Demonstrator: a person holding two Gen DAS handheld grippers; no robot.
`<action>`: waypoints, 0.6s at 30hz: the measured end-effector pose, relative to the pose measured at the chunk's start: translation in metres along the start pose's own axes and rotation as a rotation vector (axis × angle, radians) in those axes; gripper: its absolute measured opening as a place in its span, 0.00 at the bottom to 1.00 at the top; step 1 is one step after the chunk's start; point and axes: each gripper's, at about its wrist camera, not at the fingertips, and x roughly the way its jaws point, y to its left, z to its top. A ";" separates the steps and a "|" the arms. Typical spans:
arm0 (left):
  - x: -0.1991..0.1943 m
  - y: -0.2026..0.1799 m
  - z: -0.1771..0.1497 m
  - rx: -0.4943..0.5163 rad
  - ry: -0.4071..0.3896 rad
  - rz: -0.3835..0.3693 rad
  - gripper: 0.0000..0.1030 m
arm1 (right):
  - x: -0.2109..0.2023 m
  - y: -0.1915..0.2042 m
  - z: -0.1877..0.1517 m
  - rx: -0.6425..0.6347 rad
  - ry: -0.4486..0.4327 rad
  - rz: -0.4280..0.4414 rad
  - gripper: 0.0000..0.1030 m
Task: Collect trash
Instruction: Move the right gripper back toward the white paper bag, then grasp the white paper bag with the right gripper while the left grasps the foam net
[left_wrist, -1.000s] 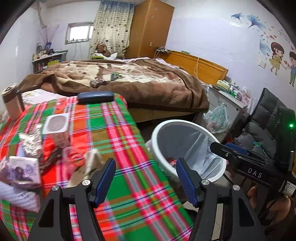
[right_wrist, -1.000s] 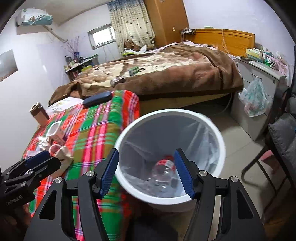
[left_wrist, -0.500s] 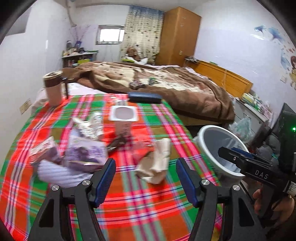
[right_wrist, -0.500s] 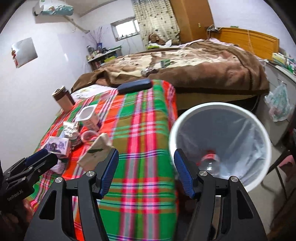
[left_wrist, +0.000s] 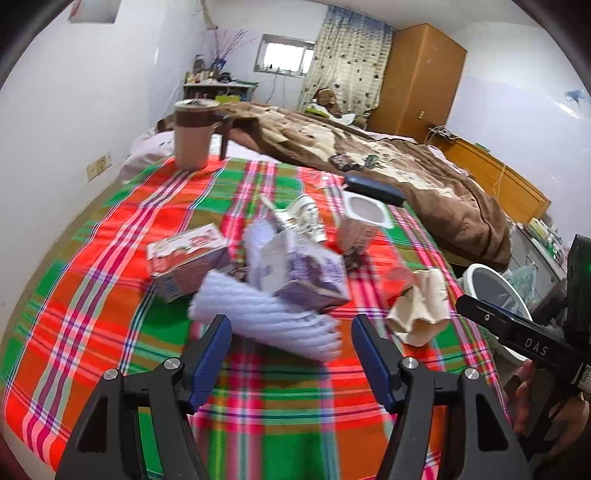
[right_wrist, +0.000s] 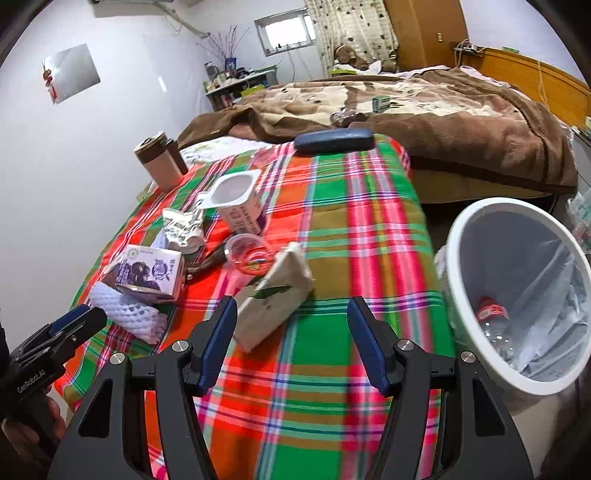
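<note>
Covering the table, a plaid cloth (right_wrist: 354, 229) meets the blanketed bed (right_wrist: 443, 107).

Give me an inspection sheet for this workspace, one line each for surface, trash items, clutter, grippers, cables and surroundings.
Surface: plaid tablecloth, flat, trash grouped at its left side.
Job's things: white bin beside the table holds a plastic bottle; on the cloth lie a foam net sleeve, purple carton, red carton, yogurt cup, foil pouch, clear plastic cup, paper packet.
Clutter: brown tumbler, dark blue case.
Grippers: left gripper open, foam sleeve just ahead; right gripper open, empty.
Cables: nothing seen.
Surroundings: bed with brown blanket, wooden wardrobe.
</note>
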 end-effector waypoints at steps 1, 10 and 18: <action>0.002 0.005 0.000 -0.014 0.007 0.000 0.65 | 0.003 0.003 0.000 -0.003 0.007 -0.002 0.62; 0.020 0.029 -0.001 -0.104 0.066 -0.013 0.65 | 0.025 0.015 -0.001 0.009 0.029 -0.031 0.61; 0.031 0.029 0.006 -0.171 0.073 -0.045 0.65 | 0.027 0.015 -0.003 0.017 0.029 -0.049 0.38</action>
